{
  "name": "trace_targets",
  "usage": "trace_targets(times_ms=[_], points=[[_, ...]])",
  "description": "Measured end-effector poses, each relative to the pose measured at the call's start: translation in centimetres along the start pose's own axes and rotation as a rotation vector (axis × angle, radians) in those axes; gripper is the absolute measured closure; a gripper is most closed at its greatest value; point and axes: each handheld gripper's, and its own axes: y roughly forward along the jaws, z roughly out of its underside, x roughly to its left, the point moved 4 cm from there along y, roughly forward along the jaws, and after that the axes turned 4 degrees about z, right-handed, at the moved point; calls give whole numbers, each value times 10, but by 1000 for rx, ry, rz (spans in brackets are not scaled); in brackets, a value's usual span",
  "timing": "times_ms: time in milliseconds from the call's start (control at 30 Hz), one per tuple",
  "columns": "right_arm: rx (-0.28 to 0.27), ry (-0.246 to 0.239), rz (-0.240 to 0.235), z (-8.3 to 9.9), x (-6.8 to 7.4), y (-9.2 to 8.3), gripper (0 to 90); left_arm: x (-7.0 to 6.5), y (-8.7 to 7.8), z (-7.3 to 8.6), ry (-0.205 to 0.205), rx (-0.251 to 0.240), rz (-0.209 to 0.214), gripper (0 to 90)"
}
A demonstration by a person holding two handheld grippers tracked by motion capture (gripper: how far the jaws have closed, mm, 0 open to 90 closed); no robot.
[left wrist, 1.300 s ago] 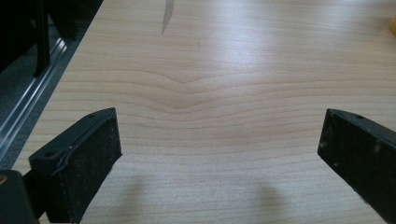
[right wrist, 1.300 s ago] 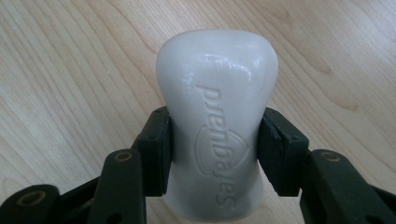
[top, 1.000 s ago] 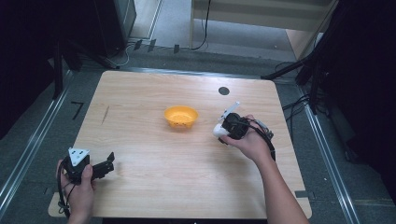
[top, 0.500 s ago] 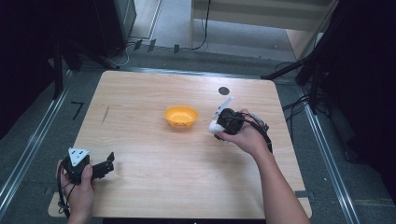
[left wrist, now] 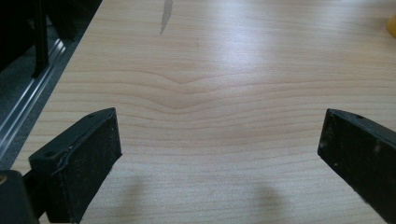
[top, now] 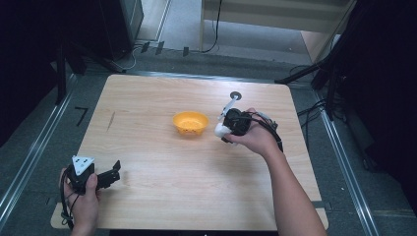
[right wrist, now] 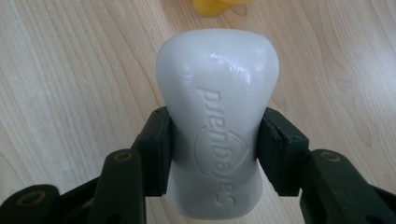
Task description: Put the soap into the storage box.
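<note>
**Holding of white soap bar over light wooden desk**

Item 1. White moulded bar of soap (right wrist: 217, 126), waisted in outline, with raised lettering and a shield emblem on its upper face. In the right gripper view it sits between the two black jaws, whose pads press on its narrowed middle from both sides; its broad rounded end stands out beyond the jaw tips. In the high view the soap (top: 221, 130) shows as a white lump at the front of the gripper, in the right half of the desk, just beside the bowl and clear of it.

Item 2. Right gripper (top: 227, 126), black, held in the person's right hand (top: 255, 138), forearm entering from the near edge. Clenched on the soap bar.

Item 3. Small round orange bowl (top: 191, 122), standing upright near the middle of the desk, slightly toward the far edge. Its rim appears as a yellow-orange sliver at the top of the right gripper view.

Item 4. Left gripper (top: 114, 173), black with a grey three-cornered plate on top, held in the left hand (top: 83, 196) at the near left corner of the desk. Its jaws stand wide apart, released, with bare wood between them.

Item 5. Light wooden desk (top: 147, 98) with rounded corners and a small dark round fitting (top: 236, 94) near the far edge.
</note>
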Motion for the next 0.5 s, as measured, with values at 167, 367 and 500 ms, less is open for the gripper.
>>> trace_targets(times_ms=[167,367,500], points=[[0,-41,-7,-8,-2,1,514,0,0,0,5,2,3,0],[-5,-66,-14,-21,-4,0,515,0,0,0,9,1,2,0],[1,-87,-20,-29,-5,0,514,-1,0,0,10,-1,3,0]])
